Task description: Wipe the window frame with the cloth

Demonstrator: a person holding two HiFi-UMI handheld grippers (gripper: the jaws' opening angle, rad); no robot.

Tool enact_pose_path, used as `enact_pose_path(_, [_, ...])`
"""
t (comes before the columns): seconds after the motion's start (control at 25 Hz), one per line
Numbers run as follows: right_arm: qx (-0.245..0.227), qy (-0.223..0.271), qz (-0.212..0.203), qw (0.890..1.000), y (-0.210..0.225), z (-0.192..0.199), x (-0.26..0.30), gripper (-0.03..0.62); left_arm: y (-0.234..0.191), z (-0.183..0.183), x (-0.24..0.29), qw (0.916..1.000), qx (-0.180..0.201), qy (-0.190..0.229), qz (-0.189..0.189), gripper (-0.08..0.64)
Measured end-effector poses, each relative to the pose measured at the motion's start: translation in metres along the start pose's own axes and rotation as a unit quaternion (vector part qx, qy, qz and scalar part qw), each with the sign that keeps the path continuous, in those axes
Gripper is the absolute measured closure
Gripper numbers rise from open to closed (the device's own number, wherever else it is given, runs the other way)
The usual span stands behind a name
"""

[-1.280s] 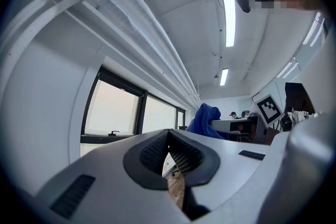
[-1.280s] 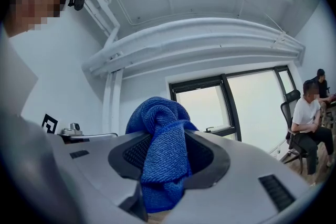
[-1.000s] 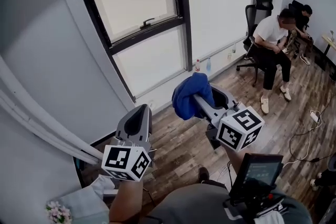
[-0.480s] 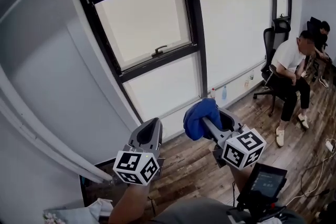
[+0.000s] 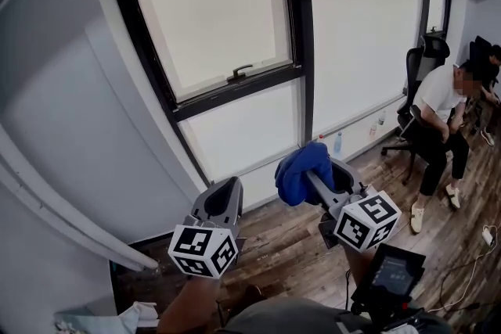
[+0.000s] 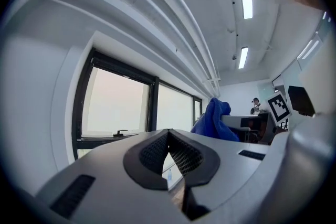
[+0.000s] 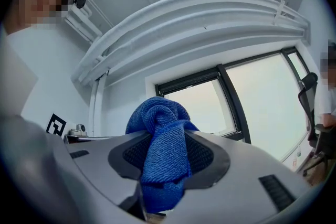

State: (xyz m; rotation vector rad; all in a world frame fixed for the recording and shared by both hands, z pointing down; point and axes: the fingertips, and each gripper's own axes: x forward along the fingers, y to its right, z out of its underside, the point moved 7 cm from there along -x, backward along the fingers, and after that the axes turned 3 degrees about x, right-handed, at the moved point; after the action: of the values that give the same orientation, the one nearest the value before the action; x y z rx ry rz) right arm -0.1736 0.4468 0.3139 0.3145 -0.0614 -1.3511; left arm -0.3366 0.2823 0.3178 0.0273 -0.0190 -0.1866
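Head view finds the right gripper [image 5: 311,172] pinching the blue cloth [image 5: 296,176] in mid-air, apart from the black window frame [image 5: 235,88], and the left gripper [image 5: 222,192] pressed together on nothing; wiping judged not yet begun.

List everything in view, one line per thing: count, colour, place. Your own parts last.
window frame: one, black, wall ahead
window handle: one, black, on the frame's crossbar
pipes: several, white, above the window
cloth: one, blue, bunched in the right tool
office chair: one, black, far right
seated person: one, white shirt, far right
floor: brown wood, below
left tool: one, grey, jaws together, empty
right tool: one, grey, shut on the cloth
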Motion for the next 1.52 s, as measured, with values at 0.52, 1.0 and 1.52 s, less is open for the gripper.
enact_pose_path(0.52, [-0.012, -0.01, 0.053, 0.998, 0.011, 0.006, 0.151, 0.423, -0.134, -0.006, 0.09, 0.9978, 0.015, 0.017, 0.063, 0.551])
enact_pose_path(1.0, [-0.025, -0.037, 0.1, 0.994, 0.02, 0.027, 0.243, 0.422, -0.221, 0.017, 0.152, 0.9929, 0.002, -0.001, 0.119, 0.551])
enact_pose_path(1.52, [-0.005, -0.021, 0.097, 0.995, 0.107, 0.022, 0.298, 0.423, -0.241, 0.021, 0.249, 0.9943, 0.007, -0.004, 0.106, 0.551])
